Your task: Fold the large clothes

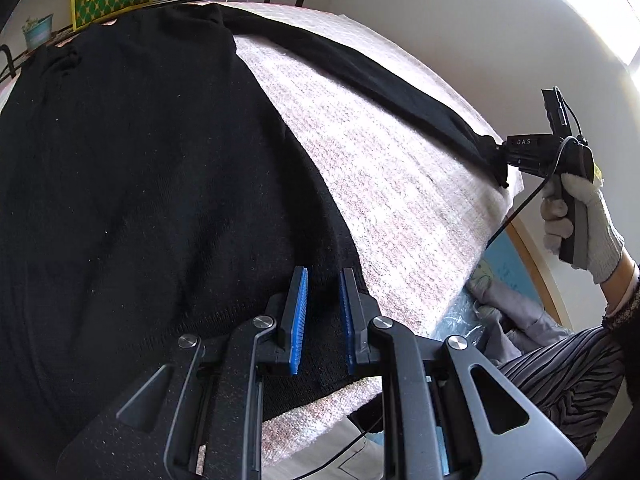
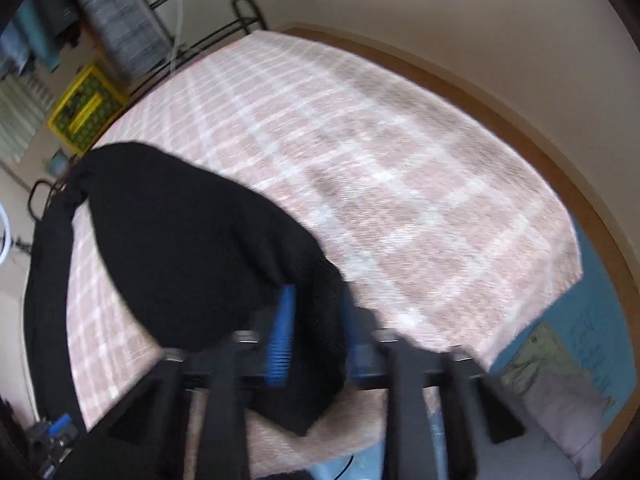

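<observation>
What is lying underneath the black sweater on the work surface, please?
The black sweater lies on a pink-and-white checked blanket, which shows beside it and past its hem. Whatever the blanket covers, and anything directly beneath the sweater's body, is hidden.

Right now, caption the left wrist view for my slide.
Left gripper pinches black sweater hem; right gripper holds sleeve end.

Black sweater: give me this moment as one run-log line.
black sweater flat on pink blanket | left tool at hem, grip unclear | right tool shut on sleeve end | fold not begun
</observation>
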### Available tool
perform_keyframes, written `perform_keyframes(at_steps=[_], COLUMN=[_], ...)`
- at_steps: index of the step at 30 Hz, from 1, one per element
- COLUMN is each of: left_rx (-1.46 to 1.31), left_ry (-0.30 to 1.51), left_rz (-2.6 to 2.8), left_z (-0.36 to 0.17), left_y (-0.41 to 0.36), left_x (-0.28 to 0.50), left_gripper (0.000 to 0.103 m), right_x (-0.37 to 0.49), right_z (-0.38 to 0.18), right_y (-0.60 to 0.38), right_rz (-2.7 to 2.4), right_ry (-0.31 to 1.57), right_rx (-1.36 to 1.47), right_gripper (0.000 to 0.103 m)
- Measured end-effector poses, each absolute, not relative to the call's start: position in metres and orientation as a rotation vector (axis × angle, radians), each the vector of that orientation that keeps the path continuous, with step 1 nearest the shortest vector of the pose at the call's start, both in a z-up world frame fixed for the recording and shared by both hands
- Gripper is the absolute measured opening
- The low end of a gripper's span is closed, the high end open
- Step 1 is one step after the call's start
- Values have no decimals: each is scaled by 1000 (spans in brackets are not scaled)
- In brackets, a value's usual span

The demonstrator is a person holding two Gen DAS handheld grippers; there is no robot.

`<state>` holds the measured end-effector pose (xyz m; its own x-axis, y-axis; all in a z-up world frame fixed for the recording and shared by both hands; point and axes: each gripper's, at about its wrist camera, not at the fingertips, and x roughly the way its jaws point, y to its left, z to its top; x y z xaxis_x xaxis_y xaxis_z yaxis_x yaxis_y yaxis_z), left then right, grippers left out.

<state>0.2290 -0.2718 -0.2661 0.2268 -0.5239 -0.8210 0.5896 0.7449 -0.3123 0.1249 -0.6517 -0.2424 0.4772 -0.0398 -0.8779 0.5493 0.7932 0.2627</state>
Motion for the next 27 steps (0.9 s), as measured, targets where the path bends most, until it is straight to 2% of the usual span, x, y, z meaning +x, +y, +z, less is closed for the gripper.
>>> perform_keyframes(at_steps=[8, 15, 21, 27], left_rx=[30, -116, -241, -307], left_ry=[1052, 1030, 1011, 1033], left_rz=[-732, -666, -594, -566], left_z=[-245, -226, -215, -222], left_y=[-249, -204, -160, -136], left_x=[227, 242, 253, 255], left_gripper=[14, 14, 14, 14], right_x=[112, 125, 144, 144], right_z=[-191, -136, -118, -154], right_y=[-637, -550, -432, -330], right_rz=[-247, 15, 307, 499], right_ry=[827, 745, 796, 953], right_rx=[691, 605, 436, 202], right_gripper=[5, 5, 5, 5])
